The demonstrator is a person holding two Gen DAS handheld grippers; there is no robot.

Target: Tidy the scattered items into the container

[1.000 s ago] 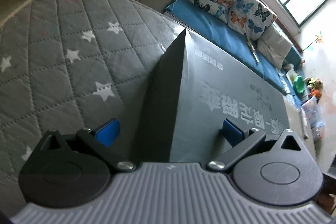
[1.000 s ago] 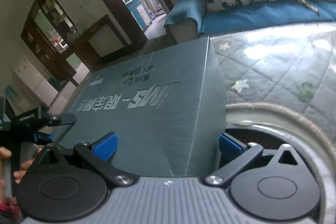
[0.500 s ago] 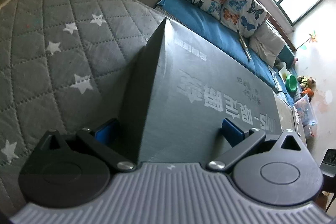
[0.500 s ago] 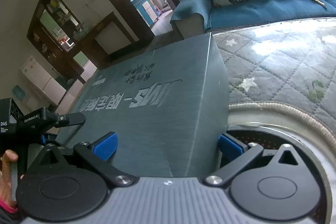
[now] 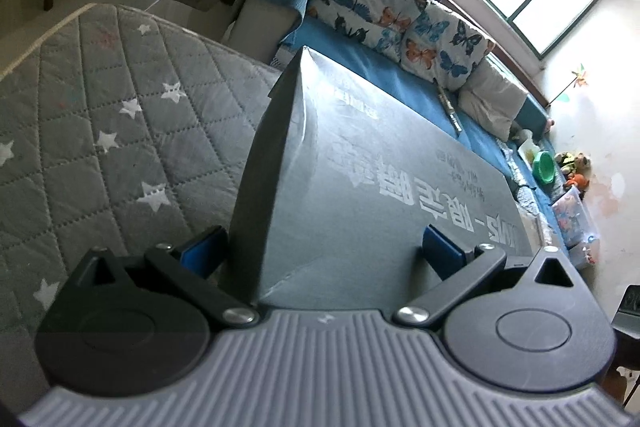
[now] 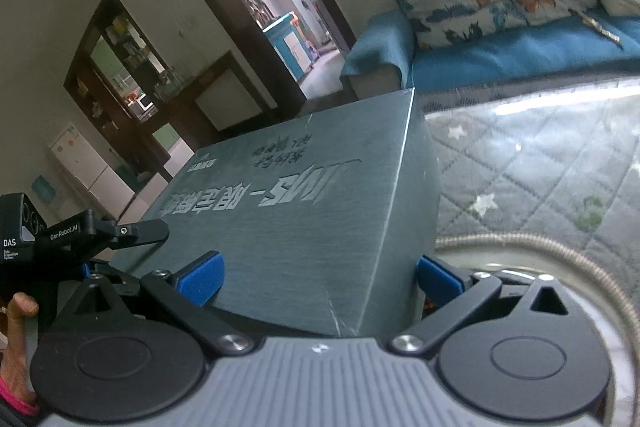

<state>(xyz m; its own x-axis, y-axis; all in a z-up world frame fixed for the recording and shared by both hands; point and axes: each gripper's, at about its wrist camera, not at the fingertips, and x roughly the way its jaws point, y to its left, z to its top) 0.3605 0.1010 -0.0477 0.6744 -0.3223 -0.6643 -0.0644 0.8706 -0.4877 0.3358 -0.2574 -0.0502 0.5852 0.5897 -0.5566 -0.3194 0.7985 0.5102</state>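
Left wrist view: the left gripper [image 5: 320, 251] has its blue pads spread wide on either side of one end of a large dark grey box [image 5: 380, 179], one pad against the side face, the other on the printed top. The box lies over a quilted star-patterned mat [image 5: 100, 115]. The right gripper [image 6: 316, 279] straddles the opposite end likewise (real clamping pressure cannot be told), beside a round braided rim [image 6: 560, 251]. A sofa [image 6: 500, 59] stands behind.

Left wrist view: box [image 5: 380, 187] lay at centre between the jaws, on the quilted mat [image 5: 100, 115]; mat extended toward 9 o'clock; sofa [image 5: 400, 79] stood behind, toward 1 o'clock.
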